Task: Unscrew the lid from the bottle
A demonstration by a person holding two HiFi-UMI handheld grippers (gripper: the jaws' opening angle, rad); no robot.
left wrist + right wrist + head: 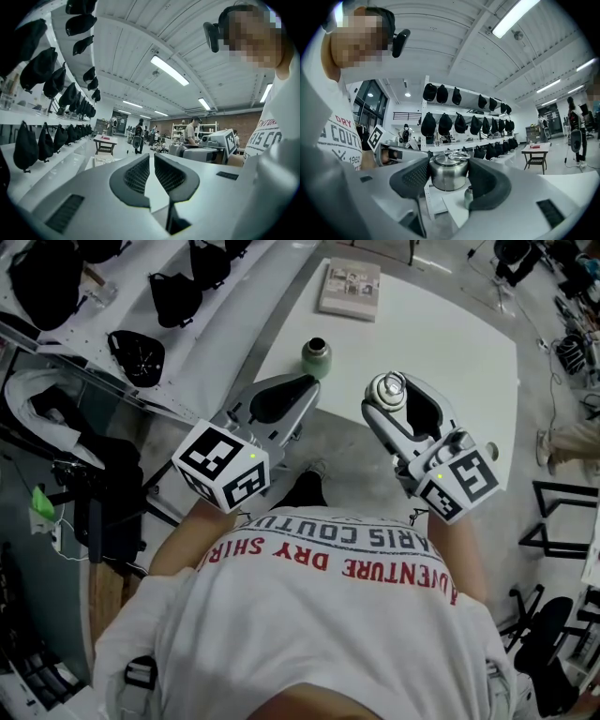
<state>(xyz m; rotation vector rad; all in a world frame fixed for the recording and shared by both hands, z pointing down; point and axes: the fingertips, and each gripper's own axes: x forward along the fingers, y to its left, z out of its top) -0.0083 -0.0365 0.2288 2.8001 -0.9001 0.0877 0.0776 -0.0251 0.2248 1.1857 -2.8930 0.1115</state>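
The right gripper's [449, 179] jaws are clamped on a steel lid [448, 168], held off the bottle. The left gripper's [152, 158] jaws are pressed together with nothing between them. The green bottle [317, 356] stands upright on the white tabletop [441, 343], just beyond the left gripper. Its mouth is open and dark, so its contents cannot be made out, and in the right gripper view a jaw hides most of it. A book [350, 289] lies near the far edge.
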